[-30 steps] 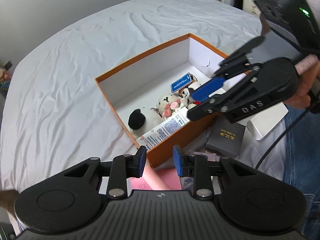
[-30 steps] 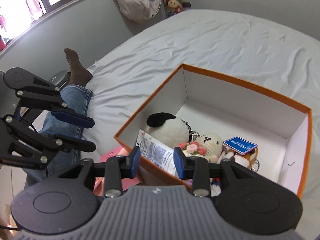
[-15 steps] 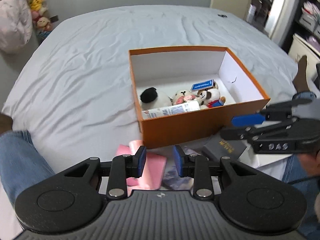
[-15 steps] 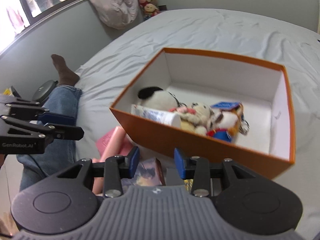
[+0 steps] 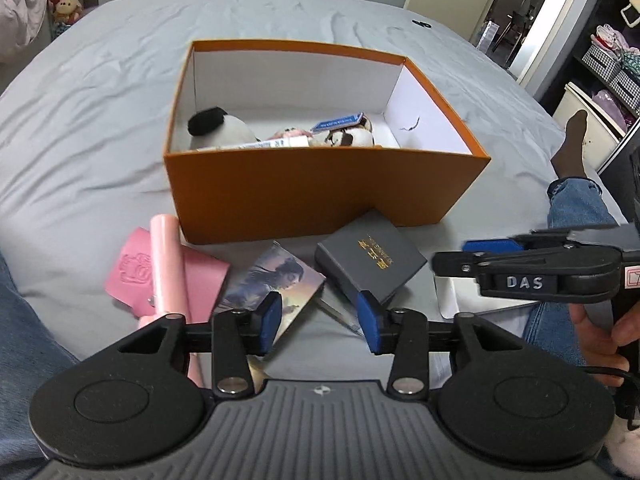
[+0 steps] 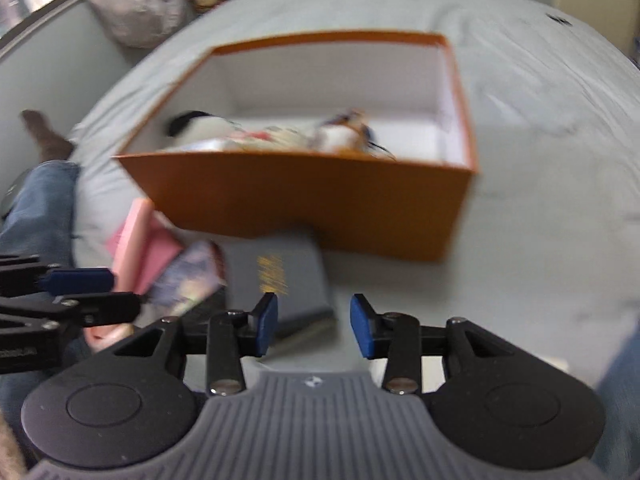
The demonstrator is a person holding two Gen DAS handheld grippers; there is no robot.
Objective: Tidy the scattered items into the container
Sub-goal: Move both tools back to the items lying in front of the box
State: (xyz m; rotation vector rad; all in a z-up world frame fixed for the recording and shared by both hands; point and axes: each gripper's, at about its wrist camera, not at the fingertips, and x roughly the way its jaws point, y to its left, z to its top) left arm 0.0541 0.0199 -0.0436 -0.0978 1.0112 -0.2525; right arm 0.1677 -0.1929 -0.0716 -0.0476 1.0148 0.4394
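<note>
Grippers point(image 5: 320, 322) point(image 6: 314, 324) angled down, opening, empty, over grey box point(image 5: 370, 256).

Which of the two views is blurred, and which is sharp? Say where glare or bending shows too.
Right wrist view: smeared by motion; the orange box and the gold print on the grey box are streaked, while the right gripper stays crisp. Left wrist view: sharp; the grey box's print is distinct though too small to read, the doorway at upper right is washed out, and the bed edge bows from the fisheye.

Soft daylight, fisheye-bent edges — right wrist view motion-blurred
</note>
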